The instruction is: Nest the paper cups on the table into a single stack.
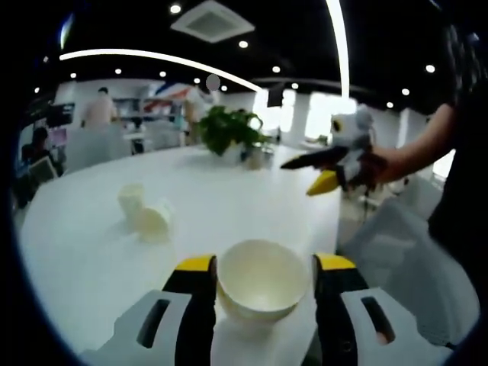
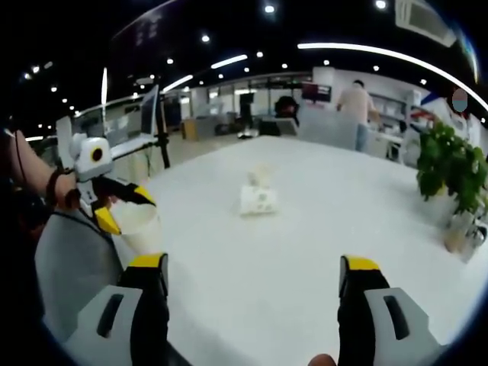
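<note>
Yellow-tipped fingers point(image 1: 197, 274) of the left gripper point(image 1: 263, 286) close on a white paper cup point(image 1: 261, 284), one on each side of its rim, at six o'clock in the left gripper view; its mouth faces the camera. Two more paper cups point(image 1: 145, 212) sit together on the white table point(image 1: 76, 252) at about ten o'clock, one upright and one lying on its side. In the right gripper view they lie near centre at twelve o'clock, while the right gripper point(image 2: 255, 274) hangs above the table with its fingers spread wide apart, gripping nothing. A potted plant point(image 1: 229, 131) stands toward the table's far edge.
</note>
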`<action>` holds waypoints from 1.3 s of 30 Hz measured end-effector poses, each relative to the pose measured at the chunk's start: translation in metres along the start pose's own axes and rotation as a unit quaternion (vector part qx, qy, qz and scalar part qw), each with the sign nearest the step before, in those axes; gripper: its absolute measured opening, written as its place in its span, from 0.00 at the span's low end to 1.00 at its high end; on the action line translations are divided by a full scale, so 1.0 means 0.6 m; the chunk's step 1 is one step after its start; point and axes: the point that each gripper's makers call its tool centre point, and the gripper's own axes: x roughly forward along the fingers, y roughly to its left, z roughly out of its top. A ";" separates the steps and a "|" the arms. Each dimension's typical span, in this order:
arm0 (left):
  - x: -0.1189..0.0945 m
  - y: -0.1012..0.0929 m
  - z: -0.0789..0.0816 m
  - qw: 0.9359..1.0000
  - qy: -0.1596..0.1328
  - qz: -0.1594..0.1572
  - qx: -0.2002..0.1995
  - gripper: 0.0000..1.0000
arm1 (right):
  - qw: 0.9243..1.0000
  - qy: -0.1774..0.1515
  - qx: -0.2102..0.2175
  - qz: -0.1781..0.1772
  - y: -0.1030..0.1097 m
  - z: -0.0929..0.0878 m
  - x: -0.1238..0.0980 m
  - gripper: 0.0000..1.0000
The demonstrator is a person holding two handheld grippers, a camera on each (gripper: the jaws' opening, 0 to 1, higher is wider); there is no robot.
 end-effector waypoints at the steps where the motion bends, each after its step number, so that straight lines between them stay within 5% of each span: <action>1: 0.000 0.000 0.000 1.000 0.000 0.001 -0.002 0.49 | 1.000 0.000 0.000 0.000 0.000 0.000 0.000 0.90; 14: -0.015 0.013 0.002 0.999 -0.006 0.019 -0.027 0.58 | 1.000 0.001 0.007 0.004 0.004 -0.011 0.006 0.90; 39: -0.059 0.043 0.071 0.998 -0.042 0.053 -0.010 0.62 | 1.000 -0.008 0.023 -0.006 -0.011 -0.021 0.001 0.90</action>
